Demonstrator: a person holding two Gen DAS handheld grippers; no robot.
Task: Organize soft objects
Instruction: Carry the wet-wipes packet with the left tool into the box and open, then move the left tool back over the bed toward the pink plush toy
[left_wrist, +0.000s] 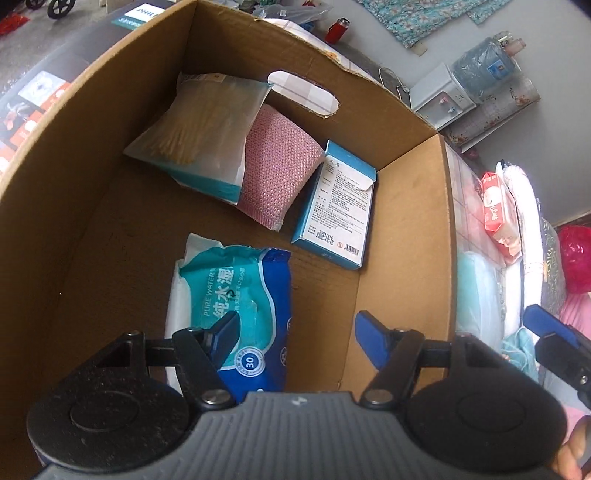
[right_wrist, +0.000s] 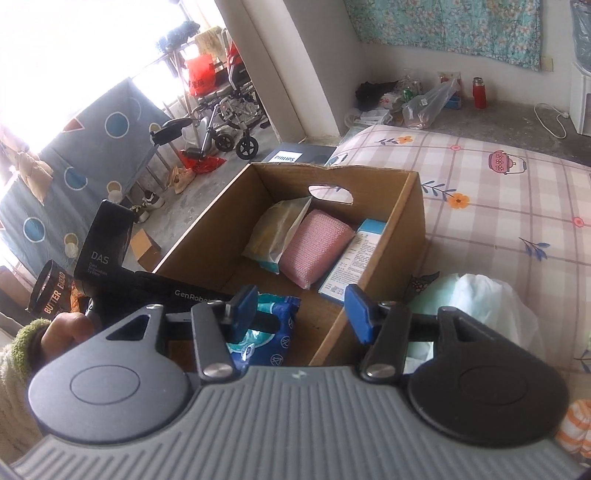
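Both the left hand-held gripper (left_wrist: 295, 332) and the right hand-held gripper (right_wrist: 301, 314) stand spread and empty. In the corrugated cardboard box (left_wrist: 406, 206) lie a glossy wet-wipe pack (left_wrist: 240, 291), a knobbly pink sponge (left_wrist: 277, 173) and a crinkly tissue pack (left_wrist: 199, 133).

Lower centre of the left wrist view, the blue wet-wipe pack (left_wrist: 240, 295) reads "PURE WATER" with a circled "30"; in the right wrist view, the dark box (right_wrist: 291, 157) at upper centre reads "PHILIPS"; the left gripper's body (right_wrist: 107, 243) at left reads "DAS" and "GenRobot"; the dark bag (right_wrist: 51, 291) at far left reads "BUTTER BREAD".
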